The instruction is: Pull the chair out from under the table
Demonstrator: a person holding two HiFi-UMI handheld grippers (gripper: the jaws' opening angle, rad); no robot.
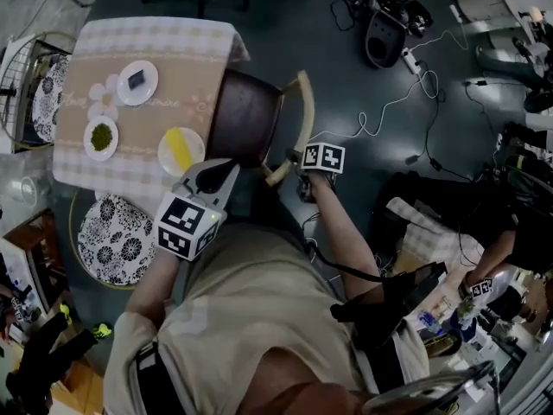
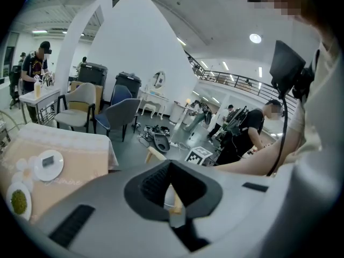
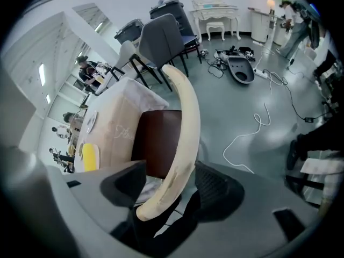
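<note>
The chair has a dark brown seat (image 1: 246, 111) and a curved cream backrest rail (image 1: 302, 111), and its seat is tucked against the cloth-covered table (image 1: 173, 37). My right gripper (image 1: 292, 164) stands at the rail's near end. In the right gripper view it (image 3: 174, 184) is open wide, with the rail (image 3: 185, 122) running down between its jaws and a gap at the left pad. My left gripper (image 1: 226, 169) hovers beside the seat's near edge, over the table corner. In its own view the left gripper (image 2: 172, 168) is shut to a thin slit, through which a sliver of cream wood shows.
On the table lie three plates: one with a dark item (image 1: 137, 81), one with green food (image 1: 101, 137), one with a yellow piece (image 1: 180, 148). A patterned cushion seat (image 1: 117, 236) sits at the table's near side. Cables (image 1: 389, 111) and a dark device (image 1: 384, 37) lie on the floor beyond the chair.
</note>
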